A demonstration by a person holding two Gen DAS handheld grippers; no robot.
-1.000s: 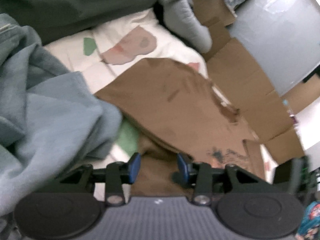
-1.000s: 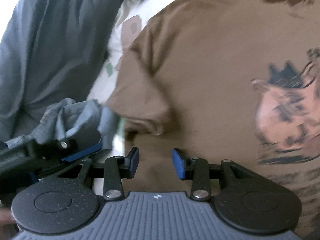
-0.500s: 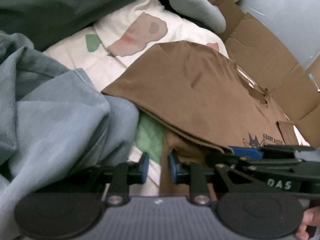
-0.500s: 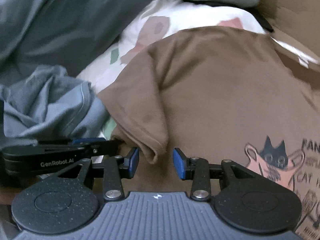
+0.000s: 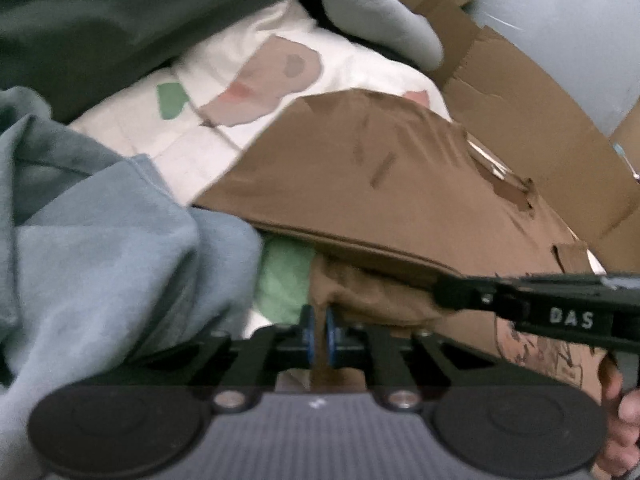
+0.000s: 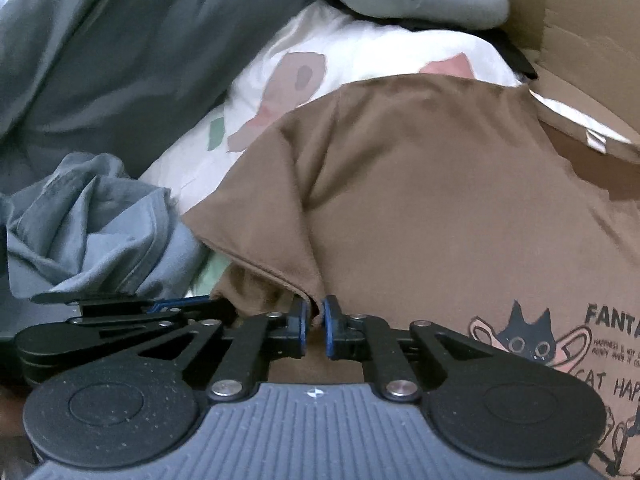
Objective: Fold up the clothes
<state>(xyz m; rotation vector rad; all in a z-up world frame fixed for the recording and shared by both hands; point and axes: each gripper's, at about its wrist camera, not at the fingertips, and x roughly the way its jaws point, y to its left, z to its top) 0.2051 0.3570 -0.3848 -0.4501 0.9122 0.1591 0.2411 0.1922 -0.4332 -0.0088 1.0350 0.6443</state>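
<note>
A brown T-shirt point(image 5: 380, 184) point(image 6: 460, 216) with a cat print point(image 6: 528, 340) lies spread on a white patterned bedsheet point(image 5: 248, 92) point(image 6: 360, 56). My left gripper point(image 5: 319, 334) is shut on a bunched brown edge of the shirt beneath its sleeve. My right gripper point(image 6: 315, 326) is shut on the shirt's sleeve hem, near its seam. In the left wrist view the right gripper point(image 5: 452, 294) comes in from the right and touches the same bunch of cloth. In the right wrist view the left gripper's fingers point(image 6: 180, 304) lie low at the left.
A crumpled blue-grey garment point(image 5: 100, 248) point(image 6: 92, 232) lies just left of the shirt. A dark grey-green blanket point(image 5: 120, 12) point(image 6: 120, 48) and a pale grey cushion point(image 5: 380, 28) sit behind. Flattened cardboard point(image 5: 532, 128) lies to the right. A hand point(image 5: 624, 412) holds the right tool.
Both grippers went from open to shut on the brown shirt's sleeve area. The two grippers came close together at the shirt's left edge.
</note>
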